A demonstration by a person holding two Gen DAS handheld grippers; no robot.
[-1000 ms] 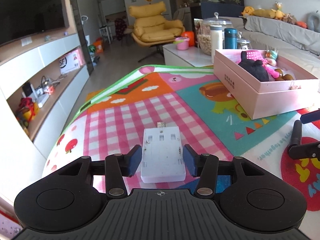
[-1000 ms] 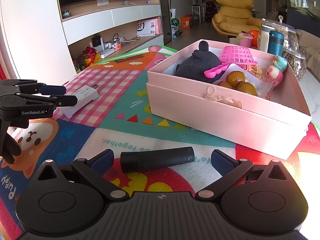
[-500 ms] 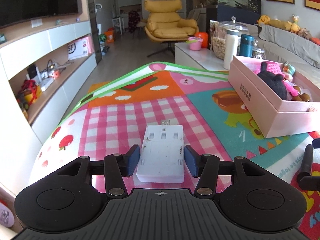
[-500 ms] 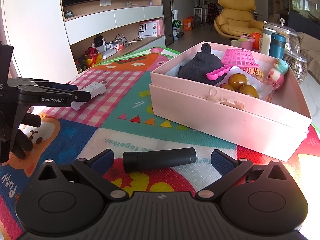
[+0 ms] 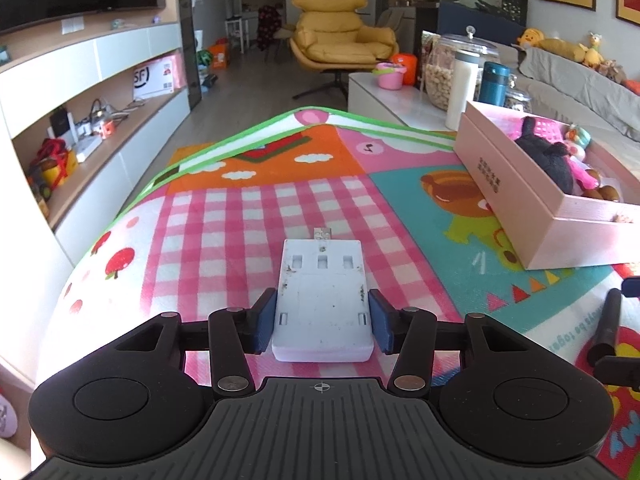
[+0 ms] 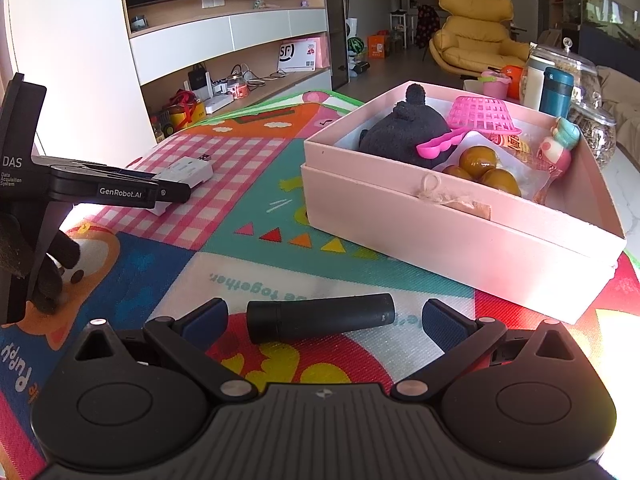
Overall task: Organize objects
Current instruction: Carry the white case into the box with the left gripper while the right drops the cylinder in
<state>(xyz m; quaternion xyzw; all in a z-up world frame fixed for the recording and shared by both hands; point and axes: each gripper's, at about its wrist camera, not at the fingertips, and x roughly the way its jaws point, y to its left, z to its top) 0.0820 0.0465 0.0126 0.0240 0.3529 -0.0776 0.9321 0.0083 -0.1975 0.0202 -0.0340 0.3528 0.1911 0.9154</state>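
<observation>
My left gripper (image 5: 322, 324) is shut on a white USB adapter block (image 5: 322, 300), its plug pointing away, held above the pink checked part of the play mat. It also shows in the right wrist view (image 6: 182, 174). My right gripper (image 6: 325, 322) is open, its blue pads on either side of a black cylinder (image 6: 320, 317) that lies on the mat, touching neither pad. The cylinder also shows at the right edge of the left wrist view (image 5: 606, 326). A pink box (image 6: 460, 236) holds a dark plush toy (image 6: 404, 132), a pink basket and several small toys.
The colourful play mat (image 5: 280, 184) covers a table whose left edge drops toward a white TV cabinet (image 5: 100, 92). Jars and bottles (image 5: 464, 76) stand behind the pink box (image 5: 516, 200). A yellow armchair (image 5: 340, 40) is far back.
My left gripper has lifted the white USB adapter off the mat and turned a little left. The right gripper and black cylinder have barely moved.
</observation>
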